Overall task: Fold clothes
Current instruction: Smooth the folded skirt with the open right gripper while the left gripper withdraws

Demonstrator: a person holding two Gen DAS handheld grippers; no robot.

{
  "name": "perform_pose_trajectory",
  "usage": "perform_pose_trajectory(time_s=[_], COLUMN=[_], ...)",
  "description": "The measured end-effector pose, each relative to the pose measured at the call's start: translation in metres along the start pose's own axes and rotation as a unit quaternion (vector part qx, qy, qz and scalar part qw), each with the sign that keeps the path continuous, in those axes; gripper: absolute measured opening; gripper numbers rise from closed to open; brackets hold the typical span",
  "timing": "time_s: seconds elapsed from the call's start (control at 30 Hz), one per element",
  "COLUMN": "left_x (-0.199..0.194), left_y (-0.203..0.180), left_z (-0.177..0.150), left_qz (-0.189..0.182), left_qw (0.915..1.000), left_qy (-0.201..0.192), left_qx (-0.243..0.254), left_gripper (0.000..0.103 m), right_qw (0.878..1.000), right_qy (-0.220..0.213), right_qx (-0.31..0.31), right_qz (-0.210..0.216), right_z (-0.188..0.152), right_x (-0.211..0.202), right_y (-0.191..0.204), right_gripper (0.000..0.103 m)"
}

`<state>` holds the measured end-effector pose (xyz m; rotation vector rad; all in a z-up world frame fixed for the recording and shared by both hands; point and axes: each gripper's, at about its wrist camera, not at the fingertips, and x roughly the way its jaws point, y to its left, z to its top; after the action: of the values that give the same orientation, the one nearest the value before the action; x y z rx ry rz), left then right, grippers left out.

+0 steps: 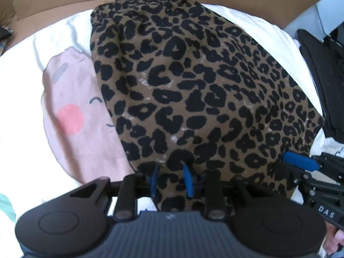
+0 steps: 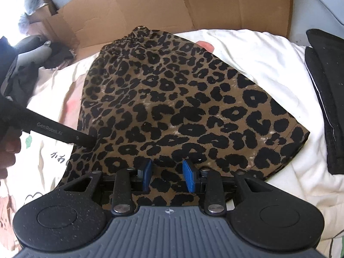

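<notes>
A brown leopard-print garment (image 1: pixel 189 90) lies spread on the white bedding, its gathered waistband at the far end; it also shows in the right wrist view (image 2: pixel 182 107). My left gripper (image 1: pixel 171 177) sits at the garment's near hem, with fabric between its blue pads (image 1: pixel 187 179), which stand a little apart. My right gripper (image 2: pixel 169 176) is at the same near edge further right, with cloth lying between its blue pads (image 2: pixel 189 177). The right gripper also shows in the left wrist view (image 1: pixel 301 161). The left gripper's body (image 2: pixel 53 131) shows in the right wrist view.
White bedding (image 2: pixel 258 56) with a pink cartoon print (image 1: pixel 71 111) lies under the garment. Flattened cardboard (image 2: pixel 172 6) stands behind. A stack of folded black clothes (image 2: pixel 326 99) lies at the right, and dark clothing (image 2: pixel 58 56) sits at the far left.
</notes>
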<state>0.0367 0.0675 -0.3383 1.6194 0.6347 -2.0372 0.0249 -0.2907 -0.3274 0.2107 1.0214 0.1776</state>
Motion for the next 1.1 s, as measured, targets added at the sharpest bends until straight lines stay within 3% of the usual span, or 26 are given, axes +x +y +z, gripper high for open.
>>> perform_pose_trajectory(time_s=[0.3,0.6,0.87,1.1], left_x=[-0.004,-0.012,-0.02,-0.044], left_y=[-0.008,-0.001,0.016,0.038], left_z=[-0.021,-0.038,-0.042,-0.077], left_qz=[-0.029,-0.032,-0.036,-0.041], left_qw=[0.9994,0.9989,0.9974,0.9965], left_qy=[0.019,0.027,0.037,0.044], left_qx=[0.001,-0.021,-0.051,-0.057], left_gripper=[0.029,0.029,0.028,0.028], right_qw=[0.999,0.998,0.996,0.995], right_qy=[-0.001,0.044,0.072,0.07], right_qx=[-0.027,-0.043,-0.049,-0.041], right_qz=[0.032,0.03,0.029,0.06], right_z=[0.002,-0.013,-0.032,-0.04], right_x=[0.005,0.019,0.008,-0.016], right_y=[0.028,0.032,0.028,0.034], right_gripper=[0.038,0.038,0.038,0.038])
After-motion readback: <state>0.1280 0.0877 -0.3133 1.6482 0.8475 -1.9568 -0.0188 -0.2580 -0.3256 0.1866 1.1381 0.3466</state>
